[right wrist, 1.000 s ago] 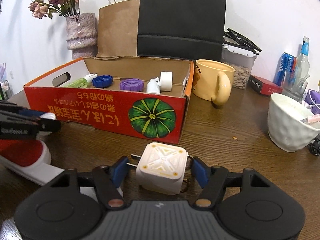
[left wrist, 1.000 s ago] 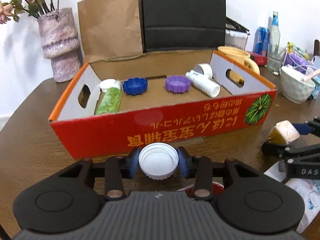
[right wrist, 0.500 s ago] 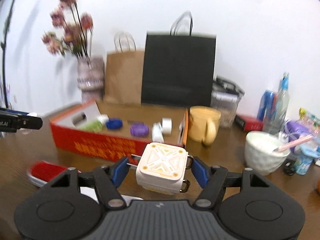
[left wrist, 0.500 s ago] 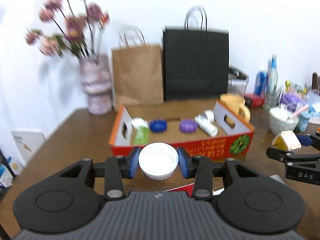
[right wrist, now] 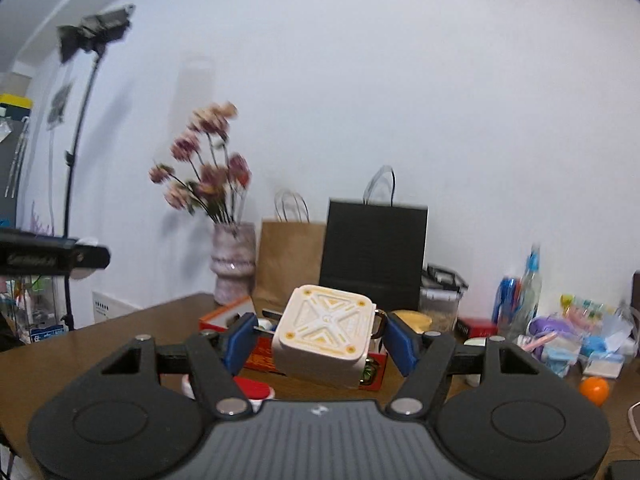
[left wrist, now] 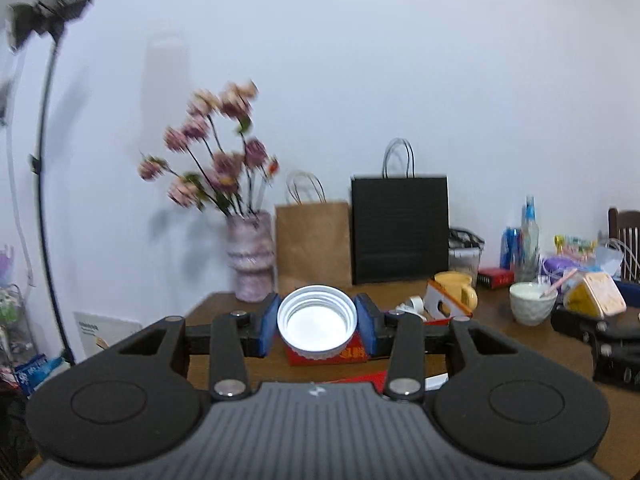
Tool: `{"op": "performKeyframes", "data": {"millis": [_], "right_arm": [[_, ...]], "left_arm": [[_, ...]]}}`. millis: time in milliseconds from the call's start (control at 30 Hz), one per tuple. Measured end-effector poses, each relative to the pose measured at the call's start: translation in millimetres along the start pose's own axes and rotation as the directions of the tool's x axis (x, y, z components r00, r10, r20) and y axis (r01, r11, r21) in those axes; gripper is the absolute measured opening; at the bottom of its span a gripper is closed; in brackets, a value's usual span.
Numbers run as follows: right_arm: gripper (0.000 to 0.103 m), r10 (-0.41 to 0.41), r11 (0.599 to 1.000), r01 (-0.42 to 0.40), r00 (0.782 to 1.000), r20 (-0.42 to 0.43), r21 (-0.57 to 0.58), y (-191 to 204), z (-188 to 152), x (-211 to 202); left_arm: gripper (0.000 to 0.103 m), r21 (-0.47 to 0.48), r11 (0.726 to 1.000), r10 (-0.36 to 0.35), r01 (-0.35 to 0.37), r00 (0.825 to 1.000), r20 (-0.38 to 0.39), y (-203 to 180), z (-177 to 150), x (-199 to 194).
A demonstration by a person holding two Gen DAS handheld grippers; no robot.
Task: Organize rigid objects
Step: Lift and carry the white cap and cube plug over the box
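Observation:
My left gripper (left wrist: pixel 317 320) is shut on a white screw lid (left wrist: pixel 316 336), its hollow side facing the camera, gripped between the blue pads. My right gripper (right wrist: pixel 320 340) is shut on a cream square plug adapter (right wrist: pixel 324 332), with metal prongs toward the left pad and a ring toward the right. The red cardboard box (left wrist: pixel 442 306) sits farther off on the brown table and is mostly hidden behind the lid. In the right wrist view the box (right wrist: pixel 218 318) shows behind the adapter. Both grippers hang in the air, short of the box.
Behind the box stand a vase of flowers (left wrist: pixel 250 256), a brown paper bag (left wrist: pixel 312 244) and a black bag (left wrist: pixel 400 228). A yellow mug (left wrist: pixel 456 286), a white bowl (left wrist: pixel 532 306) and bottles crowd the right. A red-and-white object (right wrist: pixel 252 390) and an orange ball (right wrist: pixel 595 390) lie near.
Both grippers have drawn back from the box and risen, tilting up toward the wall, so the box looks smaller and lower. Both grips are unchanged.

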State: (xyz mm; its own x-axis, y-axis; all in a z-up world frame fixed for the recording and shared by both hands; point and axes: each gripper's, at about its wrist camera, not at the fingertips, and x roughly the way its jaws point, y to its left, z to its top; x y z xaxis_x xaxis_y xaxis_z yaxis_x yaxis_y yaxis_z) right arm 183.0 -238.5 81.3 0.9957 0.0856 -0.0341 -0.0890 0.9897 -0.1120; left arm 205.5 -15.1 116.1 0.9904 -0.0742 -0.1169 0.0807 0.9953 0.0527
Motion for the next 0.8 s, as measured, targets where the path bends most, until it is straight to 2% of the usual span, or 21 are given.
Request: {"op": "performKeyframes", "data": {"millis": [133,233,367,533,800], "right_arm": [[0.068,0.019,1.000,-0.018,0.998,0.060,-0.022,24,-9,-54],[0.068,0.046,0.999,-0.045,0.995,0.084,-0.011,37,-17,-86],[0.068,0.073,0.997,-0.073,0.995,0.061,-0.016,50,-25,-110],[0.068,0.085,0.996,-0.084,0.995,0.059,-0.017,55,-28,-111],[0.068,0.071,0.997,-0.071,0.997,0.039,0.008,47,-36,-94]], "left_arm": [[0.041,-0.018,1.000,0.026,-0.025,0.998,0.052,8,-12,-55],[0.041,-0.038,0.999,0.015,-0.013,0.999,0.039,13,-24,-83],[0.041,-0.030,0.999,0.018,-0.017,1.000,0.011,17,-38,-108],[0.041,-0.026,0.999,0.028,-0.027,1.000,0.013,17,-39,-107],[0.041,-0.028,0.999,0.016,-0.016,1.000,-0.024,15,-44,-94]]}}
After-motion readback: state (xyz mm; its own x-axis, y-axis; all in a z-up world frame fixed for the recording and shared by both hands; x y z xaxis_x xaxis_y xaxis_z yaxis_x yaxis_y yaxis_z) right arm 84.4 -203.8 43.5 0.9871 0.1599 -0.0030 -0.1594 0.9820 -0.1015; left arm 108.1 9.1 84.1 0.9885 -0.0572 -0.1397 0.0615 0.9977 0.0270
